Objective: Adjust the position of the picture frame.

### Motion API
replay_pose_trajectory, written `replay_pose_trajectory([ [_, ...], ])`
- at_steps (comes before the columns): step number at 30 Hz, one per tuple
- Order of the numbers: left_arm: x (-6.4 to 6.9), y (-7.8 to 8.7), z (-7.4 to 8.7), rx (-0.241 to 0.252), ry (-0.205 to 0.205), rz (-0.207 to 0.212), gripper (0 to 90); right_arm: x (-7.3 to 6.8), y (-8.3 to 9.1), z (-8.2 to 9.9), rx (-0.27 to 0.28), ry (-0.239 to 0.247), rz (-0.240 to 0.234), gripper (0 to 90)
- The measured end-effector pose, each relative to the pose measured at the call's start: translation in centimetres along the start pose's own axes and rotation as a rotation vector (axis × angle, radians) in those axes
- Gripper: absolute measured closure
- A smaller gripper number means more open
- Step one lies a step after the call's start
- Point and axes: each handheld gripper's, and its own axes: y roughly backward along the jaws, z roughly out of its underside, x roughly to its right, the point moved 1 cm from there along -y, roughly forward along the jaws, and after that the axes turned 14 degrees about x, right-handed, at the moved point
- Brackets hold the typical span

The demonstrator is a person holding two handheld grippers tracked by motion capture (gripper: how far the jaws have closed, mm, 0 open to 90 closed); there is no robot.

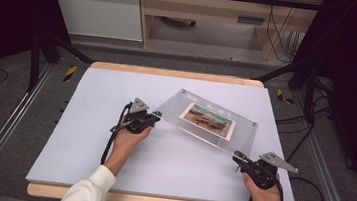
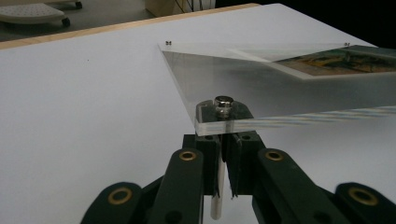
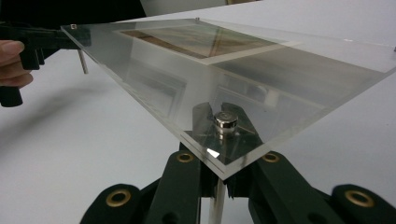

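A clear acrylic photo frame [image 1: 212, 139] with a landscape photo [image 1: 208, 120] inside is held tilted above the white board [image 1: 92, 136]. My left gripper [image 1: 154, 116] is shut on the metal post under its near-left corner. In the left gripper view the jaws of the left gripper [image 2: 223, 140] pinch that post [image 2: 216, 196] below the silver cap [image 2: 223, 103]. My right gripper [image 1: 237, 159] is shut on the post at the opposite corner. The right gripper [image 3: 220, 140] shows through the acrylic [image 3: 261, 74], below a silver cap [image 3: 225, 120], and the left gripper [image 3: 56, 39] is at the far corner.
The white board lies on a wooden tabletop [image 1: 169, 73]. Black metal rails [image 1: 46, 51] flank the table, and cables [image 1: 302, 194] trail at the right. A wooden cabinet [image 1: 201, 12] stands beyond the far edge.
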Motion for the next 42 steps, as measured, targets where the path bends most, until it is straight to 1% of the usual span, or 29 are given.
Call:
replay_pose_trajectory([
  [3,0.0,-0.2,-0.1,0.001,0.007,0.005,81.8,0.0,0.0,-0.1,0.007,-0.005,0.0,84.7],
  [4,0.0,-0.2,-0.3,-0.001,-0.006,-0.002,83.1,0.0,0.0,-0.2,0.012,-0.009,-0.001,84.7],
  [5,0.0,-0.2,-0.3,-0.001,-0.006,-0.002,84.2,0.0,0.0,-0.2,0.012,-0.009,-0.001,84.7],
  [6,0.1,-0.2,-0.6,0.003,-0.027,0.003,84.5,0.0,0.0,-0.4,0.017,-0.011,0.001,84.6],
  [7,0.1,-0.2,-0.6,0.003,-0.027,0.003,84.6,0.0,0.0,-0.4,0.017,-0.011,0.001,84.6],
  [8,0.1,-0.2,-0.7,0.003,-0.039,0.005,84.6,0.0,0.1,-0.5,0.022,-0.007,0.003,84.6],
  [10,0.2,-0.1,-0.9,0.016,-0.028,0.003,84.7,0.1,0.1,-0.7,0.027,-0.004,0.0,84.4],
  [12,0.5,0.1,-1.1,0.023,-0.038,0.007,84.7,0.2,0.2,-1.0,0.029,-0.003,0.0,84.2],
  [13,0.7,0.4,-1.3,0.027,-0.051,0.006,84.6,0.3,0.3,-1.4,0.034,0.006,-0.002,83.9],
  [14,0.7,0.4,-1.3,0.027,-0.051,0.006,84.5,0.3,0.3,-1.4,0.034,0.006,-0.002,83.9],
  [15,0.8,0.7,-1.5,0.034,-0.052,0.009,84.5,0.5,0.4,-1.8,0.039,0.001,-0.024,83.5],
  [17,0.8,1.2,-1.8,0.042,-0.044,0.017,84.4,0.5,0.5,-2.0,0.046,0.005,-0.03,83.3],
  [20,0.7,2.3,-2.5,0.046,-0.044,0.008,84.1,0.3,0.2,-2.8,0.049,0.008,-0.057,82.7],
  [21,0.7,2.3,-2.5,0.046,-0.044,0.008,84.1,0.3,0.2,-2.8,0.049,0.008,-0.057,82.7],
  [22,0.6,2.6,-2.6,0.049,-0.039,0.004,84.1,0.3,0.0,-3.1,0.049,0.011,-0.067,82.4],
  [23,0.4,2.9,-2.8,0.053,-0.037,0.001,84.0,0.0,-0.4,-3.5,0.049,0.019,-0.088,82.1],
  [24,0.2,3.5,-3.0,0.064,-0.03,-0.015,84.0,-0.1,-0.6,-3.7,0.047,0.023,-0.096,82.0],
  [25,0.1,3.8,-3.1,0.07,-0.033,-0.025,84.0,-0.3,-0.9,-3.9,0.043,0.027,-0.101,82.0],
  [26,0.1,3.8,-3.1,0.07,-0.033,-0.025,84.0,-0.4,-1.1,-4.1,0.043,0.026,-0.108,82.0],
  [27,0.0,4.3,-3.2,0.079,-0.034,-0.035,84.0,-0.4,-1.1,-4.1,0.043,0.026,-0.108,82.0],
  [29,-0.3,5.1,-3.4,0.094,-0.029,-0.052,84.0,-0.8,-1.8,-4.5,0.043,0.037,-0.122,82.0],
  [30,-0.8,5.9,-3.6,0.107,-0.024,-0.069,84.0,-1.3,-2.4,-5.0,0.041,0.048,-0.137,82.0],
  [31,-0.8,5.9,-3.6,0.107,-0.024,-0.069,84.0,-1.3,-2.4,-5.0,0.041,0.048,-0.137,82.0],
  [33,-1.1,6.7,-3.8,0.121,-0.021,-0.089,84.0,-1.8,-3.1,-5.6,0.04,0.066,-0.152,82.0],
  [37,-1.7,8.3,-4.0,0.145,-0.009,-0.111,84.0,-2.6,-4.7,-6.5,0.031,0.083,-0.177,82.1],
  [41,-2.2,9.6,-4.0,0.16,-0.015,-0.143,83.8,-3.2,-6.3,-6.9,0.029,0.093,-0.192,82.2],
  [42,-2.3,9.9,-4.0,0.164,-0.016,-0.15,83.7,-3.4,-7.0,-7.0,0.034,0.093,-0.203,82.3],
])
